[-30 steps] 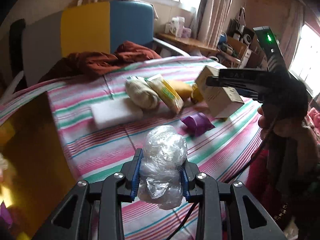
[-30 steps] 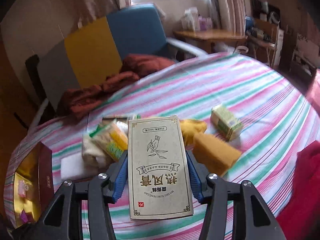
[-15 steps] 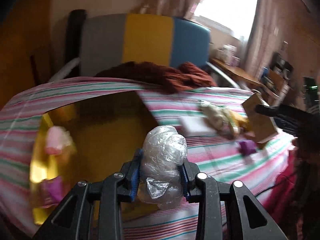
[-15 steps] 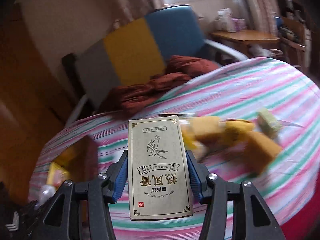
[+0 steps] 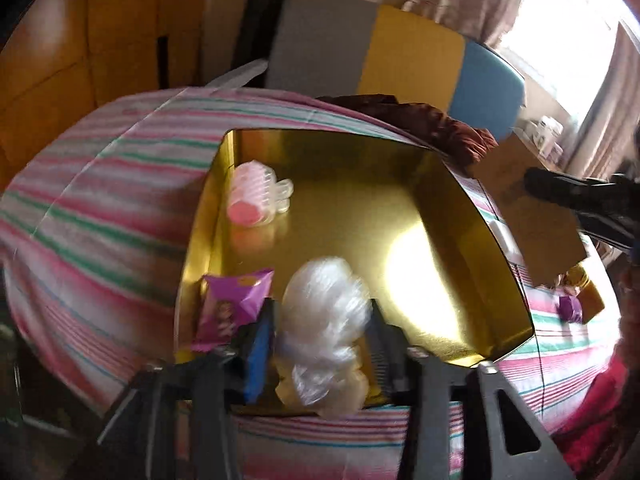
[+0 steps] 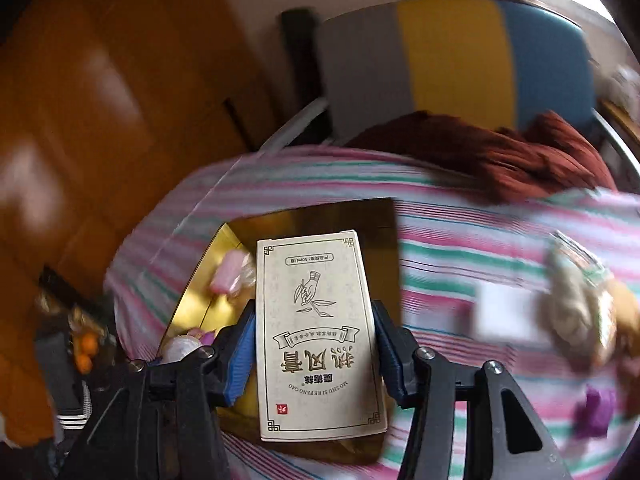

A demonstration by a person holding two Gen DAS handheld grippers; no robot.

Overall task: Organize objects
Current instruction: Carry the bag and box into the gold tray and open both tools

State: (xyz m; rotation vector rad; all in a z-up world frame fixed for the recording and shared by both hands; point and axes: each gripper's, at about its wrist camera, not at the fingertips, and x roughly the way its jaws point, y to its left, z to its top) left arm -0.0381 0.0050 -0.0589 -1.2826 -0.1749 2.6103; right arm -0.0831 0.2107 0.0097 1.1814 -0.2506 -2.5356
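A striped pink, green and white bedspread [image 5: 92,216] covers a bed, with a chair [image 5: 408,52] in grey, yellow and blue panels at the far side and a dark red cloth [image 6: 500,152] bunched at the far edge. An open box with a gold lining [image 5: 352,184] rests on the bedspread. Inside it, a pink-and-clear plastic item [image 5: 256,196] lies in the far left corner and a purple packet [image 5: 232,304] lies at the near left.

The left gripper [image 5: 320,340] is above the near part of the box. Its fingers have just been opening; a ball of clear plastic wrap [image 5: 324,312] sits between them, with a gap visible at the right finger, so the pads no longer clamp it.

The right gripper [image 6: 316,344] has its fingers closed on a beige printed carton [image 6: 318,336], held upright above the box's right side. Blurred loose items [image 6: 576,312] lie on the bedspread to the right.
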